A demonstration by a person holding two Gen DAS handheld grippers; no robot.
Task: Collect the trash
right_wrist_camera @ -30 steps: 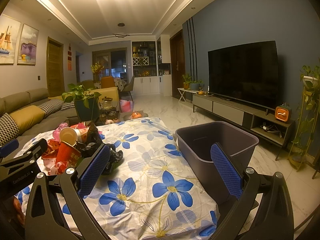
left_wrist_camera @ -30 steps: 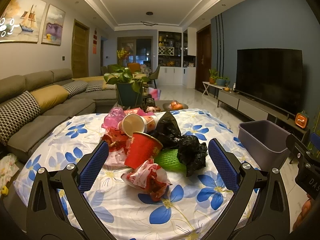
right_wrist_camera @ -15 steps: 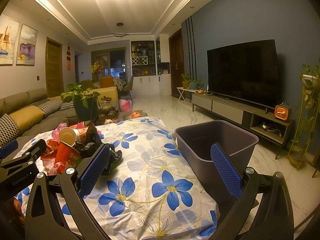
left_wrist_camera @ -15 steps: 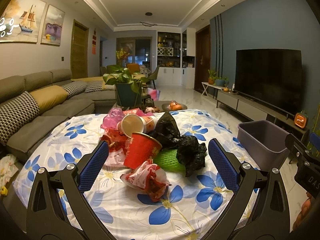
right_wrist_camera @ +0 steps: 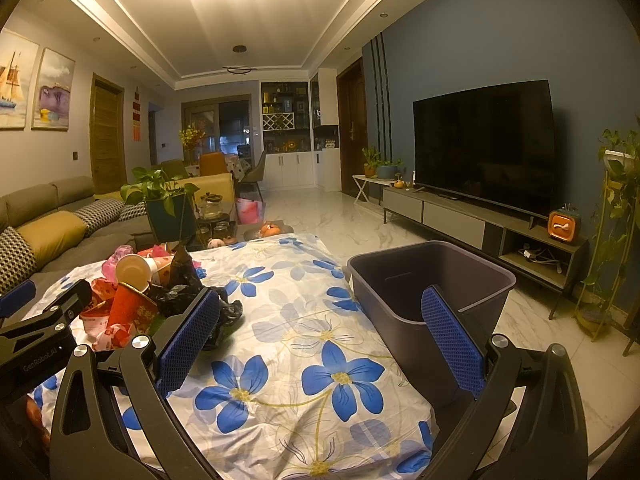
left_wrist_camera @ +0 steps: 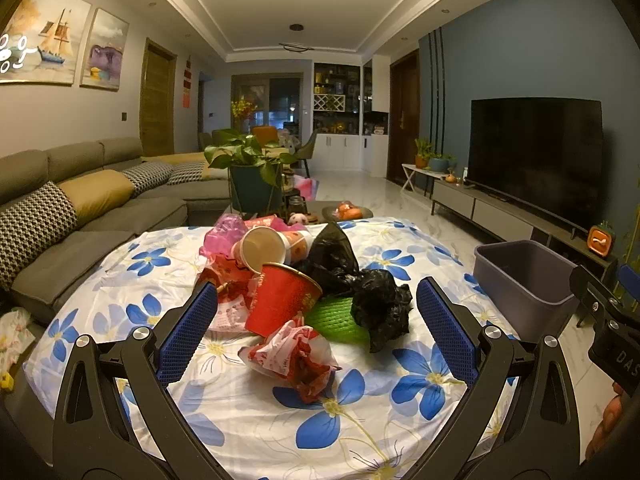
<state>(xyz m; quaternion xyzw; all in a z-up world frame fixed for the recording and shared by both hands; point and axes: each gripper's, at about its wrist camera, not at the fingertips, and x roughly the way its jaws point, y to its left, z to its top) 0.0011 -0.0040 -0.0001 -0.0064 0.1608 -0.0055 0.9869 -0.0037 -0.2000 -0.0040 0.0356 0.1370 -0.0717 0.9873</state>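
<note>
Left wrist view, progress: While the trash pile (left_wrist_camera: 304,292) sits whole on the flowered bench (left_wrist_camera: 248,420), nothing looks collected; the red paper cup (left_wrist_camera: 282,304), crumpled red-and-white wrapper (left_wrist_camera: 296,356), black plastic bag (left_wrist_camera: 376,308) and tan cup (left_wrist_camera: 264,249) all lie heaped mid-bench.
Left wrist view, pose: the left gripper (left_wrist_camera: 316,334) hangs level over the near edge, jaws spread wide around the wrapper without touching, holding nothing.
Right wrist view, progress: the grey bin (right_wrist_camera: 432,292) stands just beside the bench's right edge, and what shows of its inside is bare, so every piece seems left to move.
Right wrist view, pose: the right gripper (right_wrist_camera: 320,344) points over the bench and bin corner, jaws wide, empty.
</note>
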